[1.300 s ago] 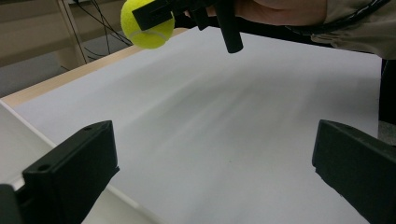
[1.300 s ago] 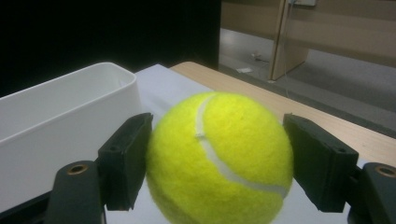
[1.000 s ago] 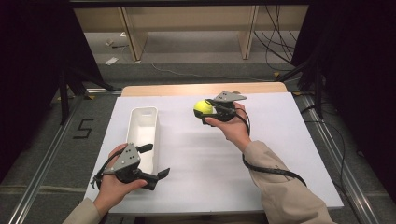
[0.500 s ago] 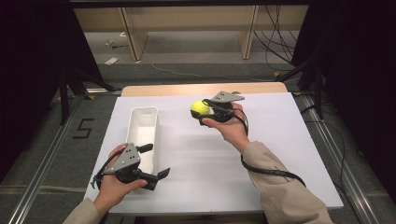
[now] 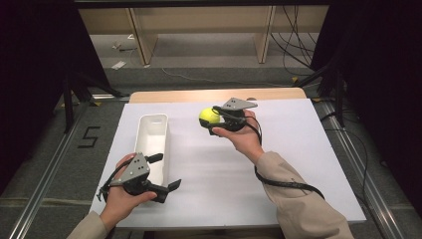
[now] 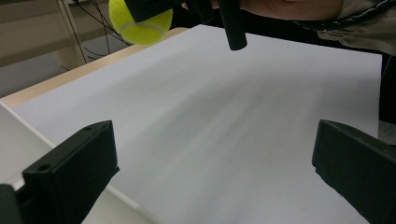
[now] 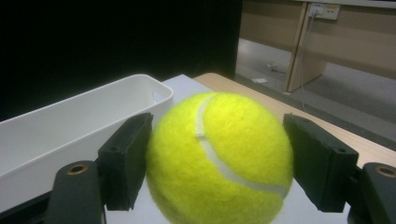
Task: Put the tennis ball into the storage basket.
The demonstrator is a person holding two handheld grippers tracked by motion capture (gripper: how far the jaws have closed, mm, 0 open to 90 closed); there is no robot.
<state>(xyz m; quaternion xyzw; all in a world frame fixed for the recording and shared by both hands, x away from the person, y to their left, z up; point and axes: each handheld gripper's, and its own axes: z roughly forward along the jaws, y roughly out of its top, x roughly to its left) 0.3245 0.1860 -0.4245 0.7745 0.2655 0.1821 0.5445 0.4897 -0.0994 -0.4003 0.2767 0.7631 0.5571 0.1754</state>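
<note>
- The right tongs [image 5: 213,121] are clenched on a yellow-green tennis ball [image 5: 208,116]; in the right gripper view the two black pads press its left and right flanks, and the ball [image 7: 219,161] bulges out between them.
- The ball is held up off the white bench [image 5: 278,164]; in the left gripper view it hangs in the upper corner, clear of the sheet [image 6: 224,130] below.
- The relation that matters most: a white oblong tray [image 5: 152,144] lies to the left of the ball in the high view, apart from it, with a strip of bare bench between.
- The tray's long axis runs from the person's near edge toward the far edge of the bench, so its open mouth offers a narrow span across and a long one lengthways.
- From the right gripper view the tray [image 7: 70,126] sits beyond and to the left of the ball, its rim lower than the ball's top, its inside showing nothing in the part that can be seen.
- My judgement: the ball is bound for the tray, so the right hand needs to carry it sideways to the left and bring it down over the tray's far half, which is the part nearest it.
- The left tongs [image 5: 164,172] are released, jaws wide apart with nothing between them, held low just beside the tray's near end.
- The left hand [image 5: 124,196] is the nearer one to the tray, but the right hand [image 5: 244,139] has the ball.
</note>
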